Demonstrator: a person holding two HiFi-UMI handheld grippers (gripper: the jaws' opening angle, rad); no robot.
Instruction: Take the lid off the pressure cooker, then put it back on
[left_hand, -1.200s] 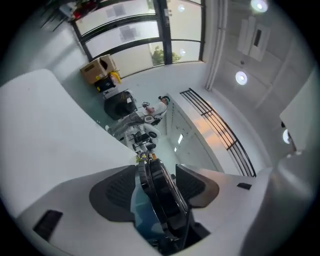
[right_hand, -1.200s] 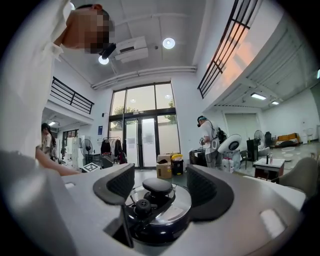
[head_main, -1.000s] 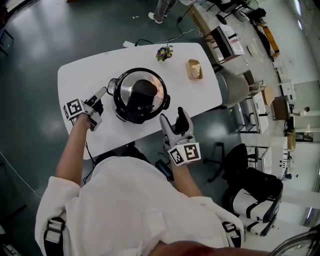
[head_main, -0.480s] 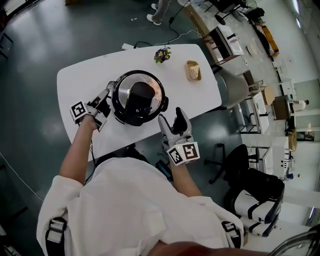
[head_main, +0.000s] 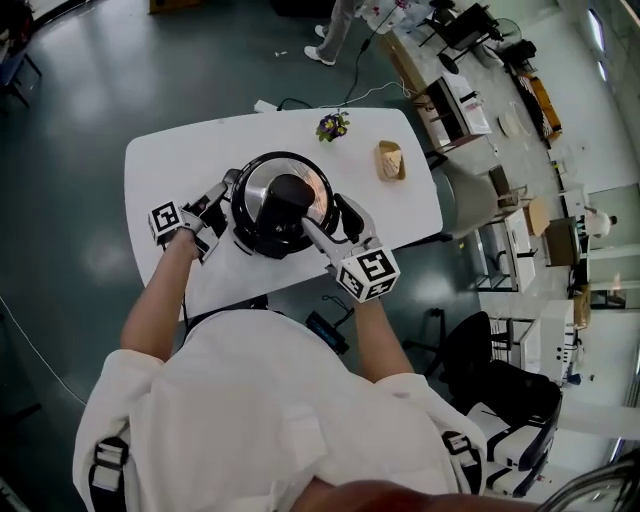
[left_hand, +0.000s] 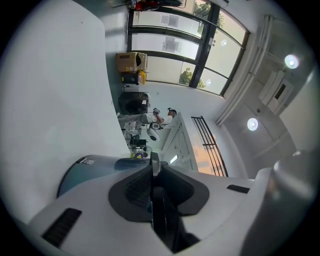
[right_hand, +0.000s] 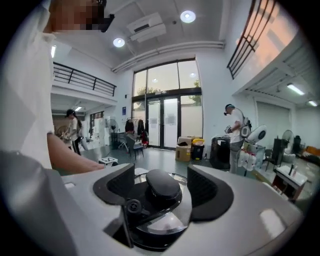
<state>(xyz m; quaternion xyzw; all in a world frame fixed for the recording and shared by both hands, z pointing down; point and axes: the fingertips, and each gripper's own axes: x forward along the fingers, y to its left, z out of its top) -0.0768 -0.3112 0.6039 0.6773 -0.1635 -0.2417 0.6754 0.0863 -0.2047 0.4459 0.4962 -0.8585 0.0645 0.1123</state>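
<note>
Right gripper (head_main: 323, 213) advanced, fingers (right_hand: 210, 192) apart round upright knob (right_hand: 161, 186); left gripper's (head_main: 226, 194) closing on handle (left_hand: 155, 167).

Head view: steeply down from high above the pressure cooker (head_main: 283, 203); left gripper view: rolled sideways, tight against the cooker's left side; right gripper view: low, close, looking across its lid (right_hand: 161, 189); lid shared by head and right gripper views.

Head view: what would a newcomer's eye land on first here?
The black pressure cooker, shiny lid on, sits in the middle of the white table. The left gripper is closing its fingers on the cooker's side handle. The right gripper, fingers open, flanks the lid knob.
</note>
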